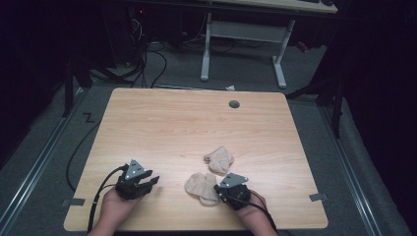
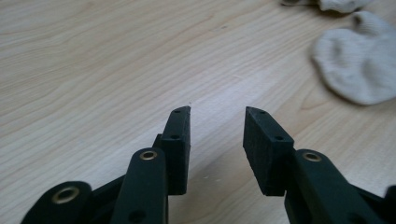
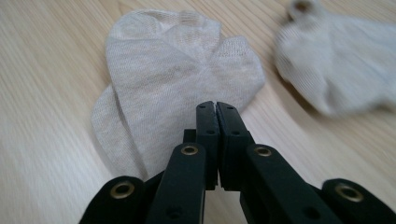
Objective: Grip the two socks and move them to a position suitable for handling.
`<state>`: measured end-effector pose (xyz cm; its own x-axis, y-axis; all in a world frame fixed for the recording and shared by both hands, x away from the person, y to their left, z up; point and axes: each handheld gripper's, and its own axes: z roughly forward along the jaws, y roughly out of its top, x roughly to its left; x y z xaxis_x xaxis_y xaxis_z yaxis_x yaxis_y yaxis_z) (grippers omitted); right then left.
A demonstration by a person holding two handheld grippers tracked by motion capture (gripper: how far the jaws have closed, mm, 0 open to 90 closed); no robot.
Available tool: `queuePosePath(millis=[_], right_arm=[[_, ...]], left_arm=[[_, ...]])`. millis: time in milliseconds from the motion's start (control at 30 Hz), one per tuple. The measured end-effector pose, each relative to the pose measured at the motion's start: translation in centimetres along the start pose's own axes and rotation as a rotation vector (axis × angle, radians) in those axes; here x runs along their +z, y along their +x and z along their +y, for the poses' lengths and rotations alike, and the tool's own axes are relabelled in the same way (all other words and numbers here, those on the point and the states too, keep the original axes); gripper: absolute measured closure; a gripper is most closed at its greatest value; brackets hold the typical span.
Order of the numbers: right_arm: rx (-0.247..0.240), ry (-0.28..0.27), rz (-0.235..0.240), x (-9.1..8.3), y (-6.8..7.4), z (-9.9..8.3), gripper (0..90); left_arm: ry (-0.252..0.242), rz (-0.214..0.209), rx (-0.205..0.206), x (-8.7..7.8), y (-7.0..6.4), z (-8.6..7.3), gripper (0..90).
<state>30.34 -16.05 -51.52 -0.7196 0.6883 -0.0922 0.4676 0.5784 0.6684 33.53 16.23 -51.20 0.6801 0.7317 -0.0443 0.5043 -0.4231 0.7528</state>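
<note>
Two beige socks on wooden table (image 1: 172, 123). Near sock (image 3: 177, 79) right under right gripper (image 3: 215, 106), jaws pressed together, pinching nothing far as I can see. Far sock (image 1: 219, 159) just beyond. Left gripper (image 2: 217, 112) off to side, jaws apart, nothing between.

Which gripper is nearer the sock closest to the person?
The right. The right gripper sits at the near sock's edge, its jaws shut over the fabric's rim. The left gripper hangs open over bare table, well off to the sock's left.
</note>
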Motion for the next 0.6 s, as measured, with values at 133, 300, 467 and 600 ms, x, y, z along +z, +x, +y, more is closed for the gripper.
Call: queuePosePath(millis=[133, 300, 467, 600], right_arm=[[-0.04, -0.006, 0.031, 1.9, 1.2, 2.2, 88.0], [-0.055, -0.052, -0.03, 1.4, 1.4, 2.9, 85.2], [-0.003, -0.108, -0.03, 0.2, 0.7, 1.8, 83.7], [-0.028, -0.134, -0.011, 0.0, 1.7, 2.1, 79.4]], left_arm=[[0.023, -0.041, 0.007, 0.4, -1.0, 0.0, 62.8], [0.033, -0.077, 0.019, 0.5, -1.9, -0.2, 60.9], [0.064, -0.101, 0.044, 1.3, -2.8, -0.3, 60.6], [0.073, -0.11, 0.046, 1.9, -3.2, -0.1, 61.4]])
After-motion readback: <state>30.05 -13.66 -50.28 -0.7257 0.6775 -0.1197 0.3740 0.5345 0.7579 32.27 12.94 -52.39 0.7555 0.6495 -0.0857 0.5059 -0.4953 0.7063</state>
